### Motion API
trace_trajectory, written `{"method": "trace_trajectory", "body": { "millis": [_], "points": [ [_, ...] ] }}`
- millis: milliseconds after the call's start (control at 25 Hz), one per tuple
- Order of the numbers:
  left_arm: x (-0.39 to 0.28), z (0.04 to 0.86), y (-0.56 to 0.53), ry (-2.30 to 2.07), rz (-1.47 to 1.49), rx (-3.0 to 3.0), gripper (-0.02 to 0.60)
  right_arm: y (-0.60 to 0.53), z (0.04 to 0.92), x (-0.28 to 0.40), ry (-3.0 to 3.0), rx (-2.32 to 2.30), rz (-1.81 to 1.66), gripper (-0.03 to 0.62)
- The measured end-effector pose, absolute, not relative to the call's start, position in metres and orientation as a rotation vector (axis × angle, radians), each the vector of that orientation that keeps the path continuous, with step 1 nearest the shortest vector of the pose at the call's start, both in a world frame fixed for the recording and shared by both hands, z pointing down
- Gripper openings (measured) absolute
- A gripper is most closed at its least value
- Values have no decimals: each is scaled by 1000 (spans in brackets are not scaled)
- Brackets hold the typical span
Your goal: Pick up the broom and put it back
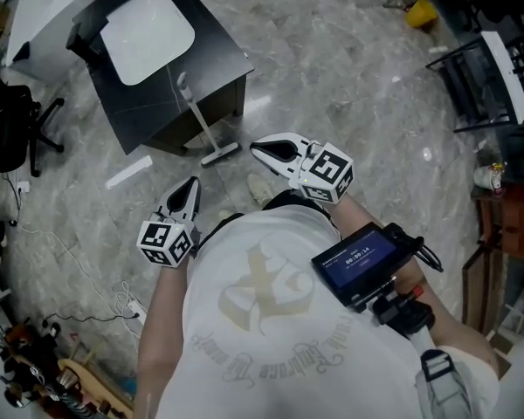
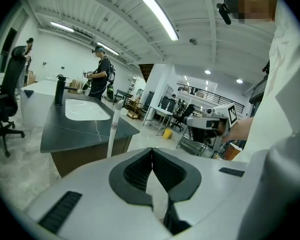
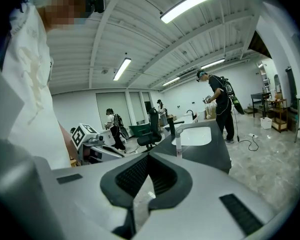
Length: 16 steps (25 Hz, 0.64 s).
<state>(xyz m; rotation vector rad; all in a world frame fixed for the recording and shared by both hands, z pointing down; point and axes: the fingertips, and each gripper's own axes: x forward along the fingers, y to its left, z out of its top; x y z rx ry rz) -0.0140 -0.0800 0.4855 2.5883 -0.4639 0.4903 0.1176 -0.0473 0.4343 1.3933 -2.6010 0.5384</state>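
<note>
White shirt [image 1: 262,321], slim white broom [image 1: 198,116] against counter [image 1: 218,51]

Left gripper view: the broom [image 2: 111,131] stands beyond and left of the jaws. Its lower handle and head are hidden behind the left gripper [image 2: 151,153] body. The band on the handle is probably a label; print illegible.

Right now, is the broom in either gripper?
No, the broom leans on the black counter, clear of the left gripper and right gripper, both shut.
</note>
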Motion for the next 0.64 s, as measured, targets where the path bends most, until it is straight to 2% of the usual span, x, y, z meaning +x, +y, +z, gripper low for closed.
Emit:
{"method": "trace_trajectory", "body": {
  "millis": [640],
  "points": [
    [-14,480,-90,-465,482,2606,12,-53,437,114,-2602,1381,539,17]
  ]
}}
